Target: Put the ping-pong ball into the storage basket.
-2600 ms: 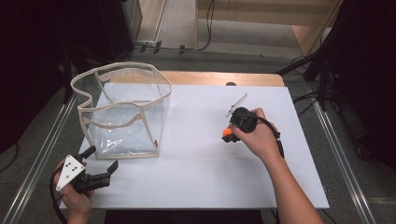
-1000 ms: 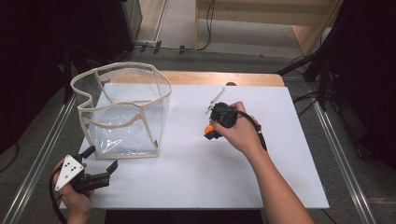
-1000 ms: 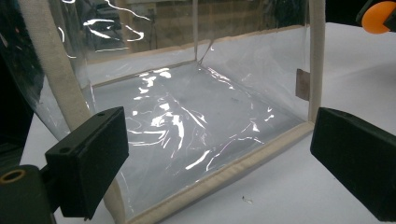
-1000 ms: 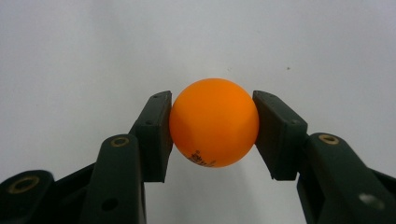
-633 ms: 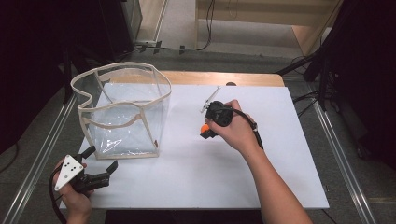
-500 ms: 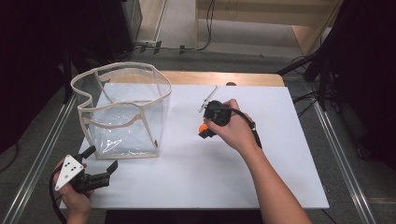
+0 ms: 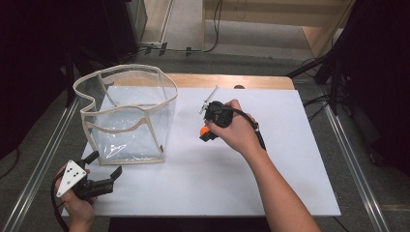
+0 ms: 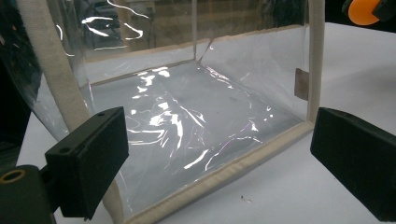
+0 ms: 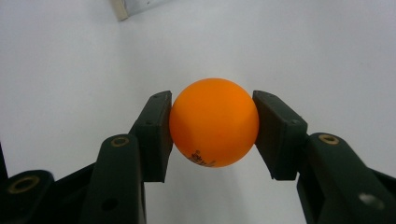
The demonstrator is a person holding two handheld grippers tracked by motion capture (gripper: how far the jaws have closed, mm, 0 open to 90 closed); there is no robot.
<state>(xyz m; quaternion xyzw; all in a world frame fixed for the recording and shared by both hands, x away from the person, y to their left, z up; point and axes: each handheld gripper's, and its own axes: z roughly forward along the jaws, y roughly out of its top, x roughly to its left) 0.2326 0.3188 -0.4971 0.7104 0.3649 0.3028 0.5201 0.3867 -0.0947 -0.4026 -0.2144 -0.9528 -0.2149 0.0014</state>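
Presently right hand-held gripper (image 9: 212,135) clamped on orange ball (image 9: 214,122), left hand-held gripper (image 8: 219,163) spread wide, seemingly touching nothing

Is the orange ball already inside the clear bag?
No, the orange ball sits clamped in the right gripper, over the white table, beside the clear bag.

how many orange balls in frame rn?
1. The orange ball is clamped in the right claw, above the white table to the right of the clear bag. The bag looks empty; nothing seems hidden.
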